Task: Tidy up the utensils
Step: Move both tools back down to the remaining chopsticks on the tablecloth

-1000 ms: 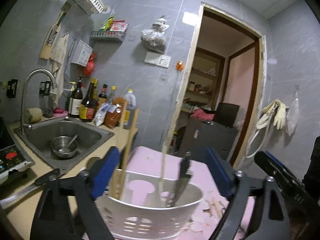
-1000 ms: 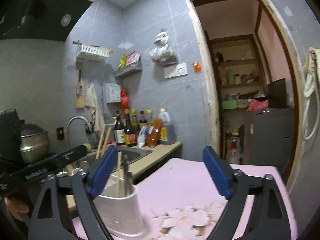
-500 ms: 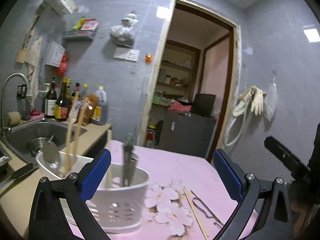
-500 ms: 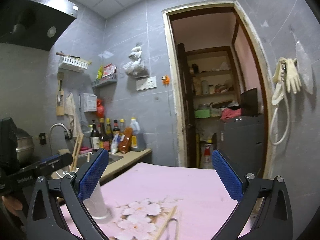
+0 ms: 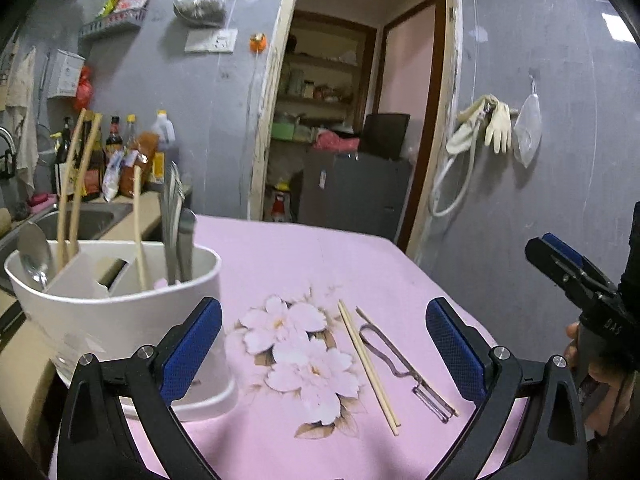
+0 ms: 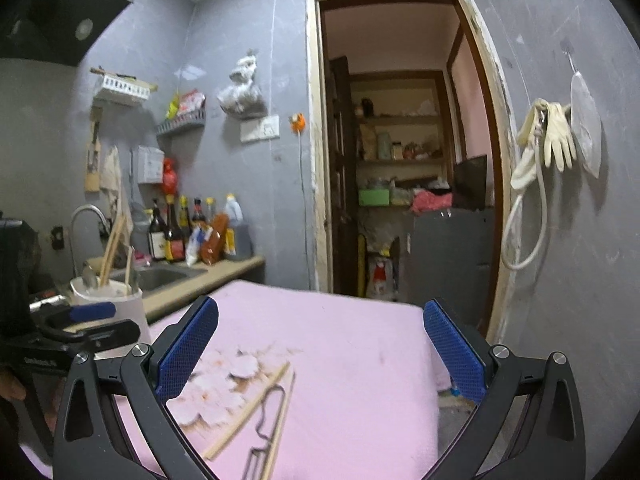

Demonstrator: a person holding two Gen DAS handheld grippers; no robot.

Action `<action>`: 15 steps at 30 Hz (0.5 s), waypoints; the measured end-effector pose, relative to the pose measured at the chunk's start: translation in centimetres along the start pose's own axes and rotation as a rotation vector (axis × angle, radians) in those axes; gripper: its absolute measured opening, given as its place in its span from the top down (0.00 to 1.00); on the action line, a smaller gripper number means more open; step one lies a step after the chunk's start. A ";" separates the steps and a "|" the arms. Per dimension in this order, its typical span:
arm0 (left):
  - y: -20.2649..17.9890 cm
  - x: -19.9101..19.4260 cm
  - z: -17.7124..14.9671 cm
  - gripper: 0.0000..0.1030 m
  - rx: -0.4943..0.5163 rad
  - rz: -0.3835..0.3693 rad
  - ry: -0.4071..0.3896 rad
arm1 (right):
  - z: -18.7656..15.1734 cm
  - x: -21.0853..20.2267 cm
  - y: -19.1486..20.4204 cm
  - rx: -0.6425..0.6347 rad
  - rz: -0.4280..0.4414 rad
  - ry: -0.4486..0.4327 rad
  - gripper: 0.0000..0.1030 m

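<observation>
Wooden chopsticks and a metal peeler are left flat on the pink tablecloth beside the white holder, likely for pickup, while both grippers are held wide apart, empty.

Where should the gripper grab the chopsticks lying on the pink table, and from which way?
Best guess: take the chopsticks around the middle, coming down from above with the fingers either side of their length. They lie flat and close together, so one pinch may catch both. The metal peeler lies close on their right, so the open right gripper should stay clear of it.
</observation>
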State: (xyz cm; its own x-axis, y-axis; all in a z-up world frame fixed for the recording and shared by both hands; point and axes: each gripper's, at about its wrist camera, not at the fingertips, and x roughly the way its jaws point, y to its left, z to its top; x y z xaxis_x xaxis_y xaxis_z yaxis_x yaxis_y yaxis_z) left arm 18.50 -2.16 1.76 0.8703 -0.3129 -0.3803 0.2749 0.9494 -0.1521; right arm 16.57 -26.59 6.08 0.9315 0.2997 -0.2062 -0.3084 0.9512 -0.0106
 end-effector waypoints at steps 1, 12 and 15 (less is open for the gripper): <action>-0.1 0.4 -0.1 0.03 -0.001 -0.001 0.017 | -0.2 0.1 -0.2 -0.002 -0.001 0.011 0.00; -0.5 4.1 -1.0 0.03 0.010 -0.002 0.206 | -2.0 2.4 -1.3 -0.008 0.026 0.187 0.00; -0.7 5.2 -1.2 0.04 0.034 -0.002 0.254 | -2.5 3.0 -1.4 -0.018 0.045 0.230 0.04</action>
State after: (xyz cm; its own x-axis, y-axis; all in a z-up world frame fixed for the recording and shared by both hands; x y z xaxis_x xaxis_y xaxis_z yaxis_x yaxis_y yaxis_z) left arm 22.36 -4.49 -1.19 0.7404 -0.3074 -0.5978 0.2935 0.9479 -0.1239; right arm 19.31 -27.26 3.08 0.8488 0.3149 -0.4247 -0.3538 0.9352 -0.0137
